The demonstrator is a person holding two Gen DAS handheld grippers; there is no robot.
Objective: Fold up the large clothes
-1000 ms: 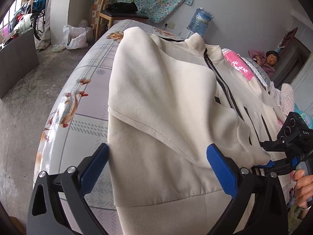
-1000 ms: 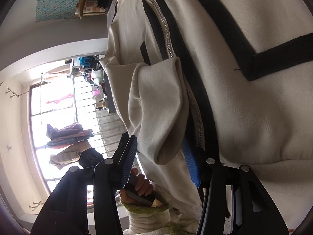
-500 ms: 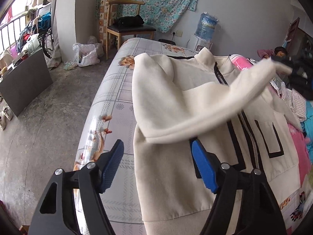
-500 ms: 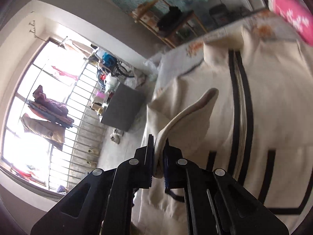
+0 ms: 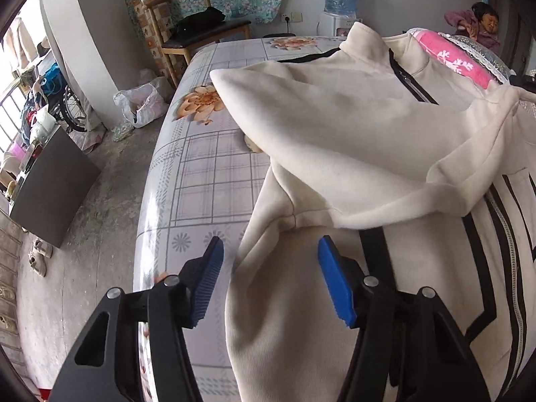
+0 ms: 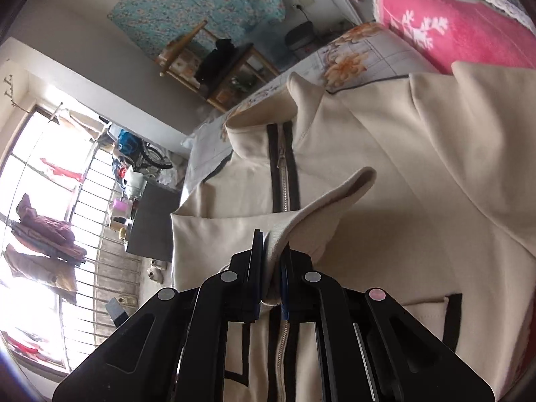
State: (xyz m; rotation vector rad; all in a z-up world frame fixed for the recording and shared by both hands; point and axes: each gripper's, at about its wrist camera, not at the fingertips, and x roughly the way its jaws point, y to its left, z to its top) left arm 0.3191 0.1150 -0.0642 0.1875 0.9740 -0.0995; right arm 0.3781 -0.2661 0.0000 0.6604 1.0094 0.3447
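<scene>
A large cream zip-up jacket (image 5: 351, 127) with black trim lies face up on the bed. My left gripper (image 5: 269, 281) is open and empty, hovering over the jacket's left side near the armpit seam. One sleeve (image 5: 469, 154) is lifted and drawn across the chest to the right. My right gripper (image 6: 272, 269) is shut on that sleeve's cuff (image 6: 335, 197), held above the jacket's zipper (image 6: 284, 164) and collar (image 6: 301, 93).
The bed (image 5: 201, 174) has a checked floral sheet; its left edge drops to a concrete floor. A pink pillow (image 6: 445, 26) lies at the head. A wooden chair (image 5: 201, 30), a plastic bag (image 5: 140, 104) and a dark board (image 5: 50, 187) stand on the floor.
My right gripper shut on the sleeve cuff and carried it up and across the jacket toward the right. My left gripper drew back toward the jacket's left side, still open.
</scene>
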